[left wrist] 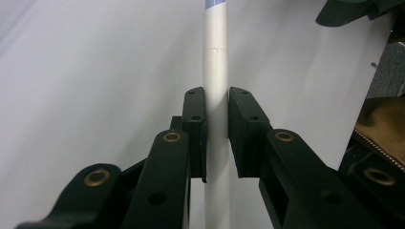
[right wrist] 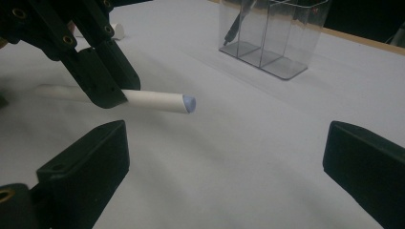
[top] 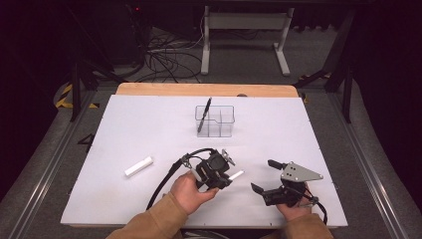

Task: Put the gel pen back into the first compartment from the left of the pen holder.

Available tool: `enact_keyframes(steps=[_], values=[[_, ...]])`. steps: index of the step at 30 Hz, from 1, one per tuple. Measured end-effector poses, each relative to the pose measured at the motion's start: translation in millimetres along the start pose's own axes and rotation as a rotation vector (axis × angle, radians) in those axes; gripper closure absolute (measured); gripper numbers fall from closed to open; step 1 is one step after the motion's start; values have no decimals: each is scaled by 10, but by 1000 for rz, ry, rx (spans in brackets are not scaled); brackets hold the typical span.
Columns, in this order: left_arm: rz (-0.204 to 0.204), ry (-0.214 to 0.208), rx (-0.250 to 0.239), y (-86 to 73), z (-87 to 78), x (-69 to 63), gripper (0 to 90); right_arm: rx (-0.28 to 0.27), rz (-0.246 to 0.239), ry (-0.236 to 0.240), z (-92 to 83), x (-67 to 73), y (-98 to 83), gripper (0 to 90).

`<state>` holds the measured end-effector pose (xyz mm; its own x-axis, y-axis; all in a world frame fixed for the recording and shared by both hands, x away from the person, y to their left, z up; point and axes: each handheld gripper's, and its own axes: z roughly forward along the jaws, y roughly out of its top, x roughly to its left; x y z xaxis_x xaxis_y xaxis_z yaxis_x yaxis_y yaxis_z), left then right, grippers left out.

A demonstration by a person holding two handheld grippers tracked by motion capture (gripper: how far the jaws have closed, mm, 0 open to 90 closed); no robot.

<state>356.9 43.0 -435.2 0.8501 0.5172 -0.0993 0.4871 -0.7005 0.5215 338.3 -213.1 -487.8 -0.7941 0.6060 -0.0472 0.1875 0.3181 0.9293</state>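
White marker (right wrist: 155,101) clamped in left claw (top: 219,175), long axis level, tip aimed rightward; clear organizer (top: 215,121) lies ahead. Right claw (top: 262,177) held apart, idle on tabletop (top: 139,124).

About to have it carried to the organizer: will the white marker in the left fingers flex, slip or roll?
The white marker looks rigid, staying straight beyond the pads. Its smooth round barrel could slip or pivot, being clamped at one narrow spot. If set flat on the table, it would probably roll.
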Motion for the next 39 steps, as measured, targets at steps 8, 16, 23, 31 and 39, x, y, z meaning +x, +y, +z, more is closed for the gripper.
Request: enact_keyframes(steps=[8, 16, 23, 31, 39], values=[[-6, -3, -53, 6, -116, 34, 786, -1, -1, 1, 2, 0, -1, 25], [2, 9, -104, 15, -213, 31, 786, 4, 1, 3, 8, 8, 1, 26], [15, 23, -166, 51, -347, 63, 786, 4, -1, 3, 10, 7, 0, 26], [3, 23, -231, 107, -494, 126, 786, 3, 5, 4, 11, 9, 1, 26], [-2, 18, -251, 136, -538, 157, 786, 5, 0, 3, 12, 4, -1, 26]])
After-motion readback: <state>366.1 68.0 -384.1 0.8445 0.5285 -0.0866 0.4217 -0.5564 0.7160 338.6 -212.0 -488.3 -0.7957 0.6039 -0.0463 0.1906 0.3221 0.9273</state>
